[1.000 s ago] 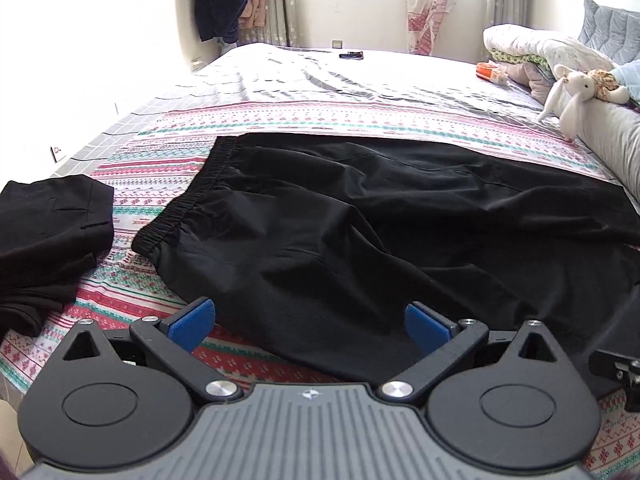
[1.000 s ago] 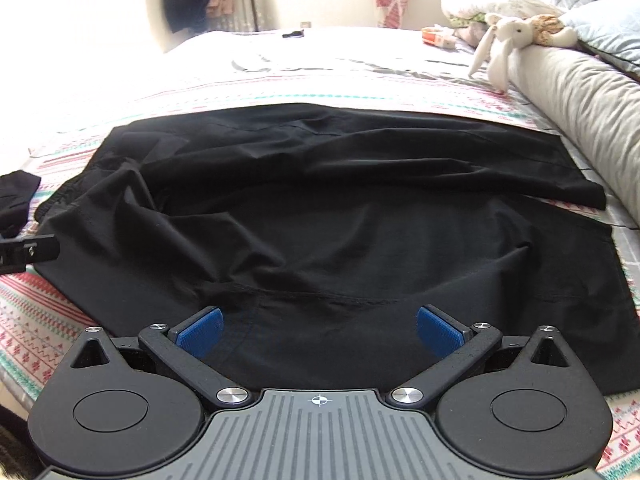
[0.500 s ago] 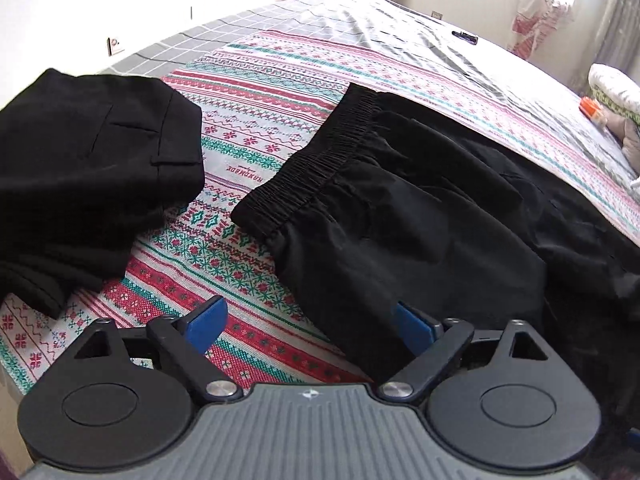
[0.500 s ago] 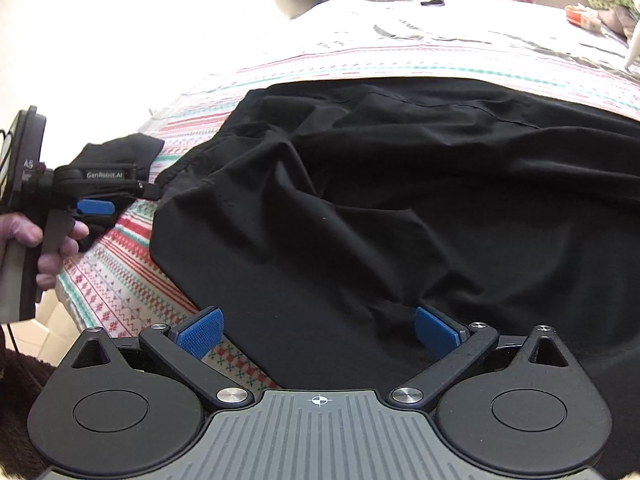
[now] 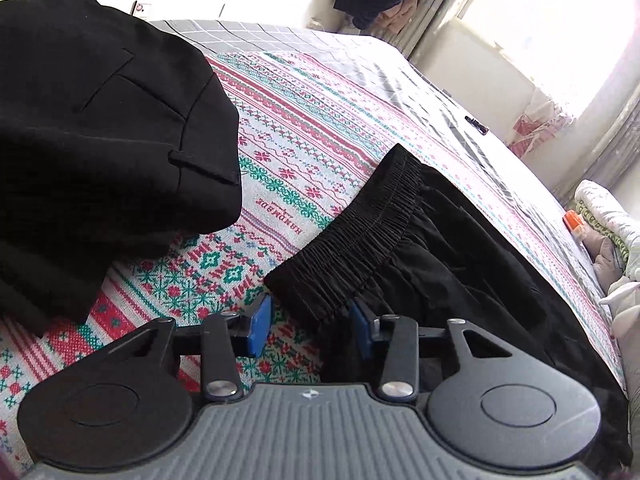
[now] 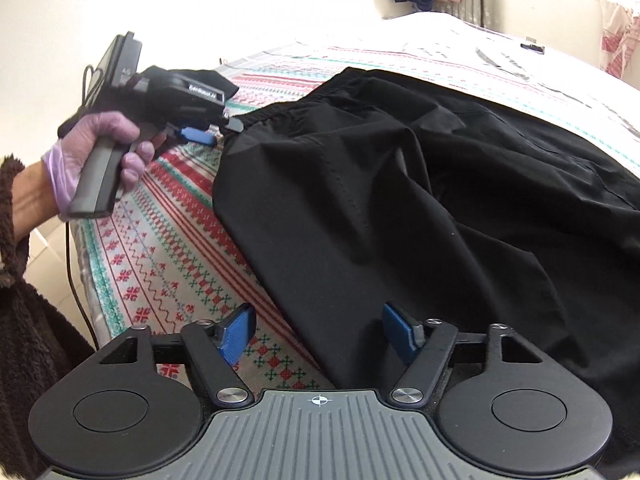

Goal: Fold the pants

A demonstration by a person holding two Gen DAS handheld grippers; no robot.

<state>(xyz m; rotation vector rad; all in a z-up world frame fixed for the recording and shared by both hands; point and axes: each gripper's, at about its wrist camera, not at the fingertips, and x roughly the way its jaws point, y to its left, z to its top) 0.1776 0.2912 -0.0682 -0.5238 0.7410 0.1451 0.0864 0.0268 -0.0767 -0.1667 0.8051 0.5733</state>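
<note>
Black pants (image 6: 400, 184) lie spread on the patterned bed cover (image 6: 160, 248). Their elastic waistband (image 5: 360, 232) points toward the bed's near left corner. My left gripper (image 5: 308, 322) is at the near corner of the waistband, its blue pads (image 5: 258, 320) partly closed around the corner with a gap still showing. It also shows in the right wrist view (image 6: 208, 134), held by a gloved hand at the waistband. My right gripper (image 6: 320, 332) is open, straddling the near side edge of the pants below the waistband.
A second folded black garment (image 5: 100, 140) lies at the bed's left corner. A stuffed toy and bedding (image 5: 608, 240) sit at the far right. A small dark object (image 5: 476, 125) lies on the far sheet. The bed edge (image 6: 86, 248) runs at left.
Both grippers swung left and came down to the waistband end of the pants. The left jaws narrowed around the waistband corner. The right gripper moved onto the pants' side edge.
</note>
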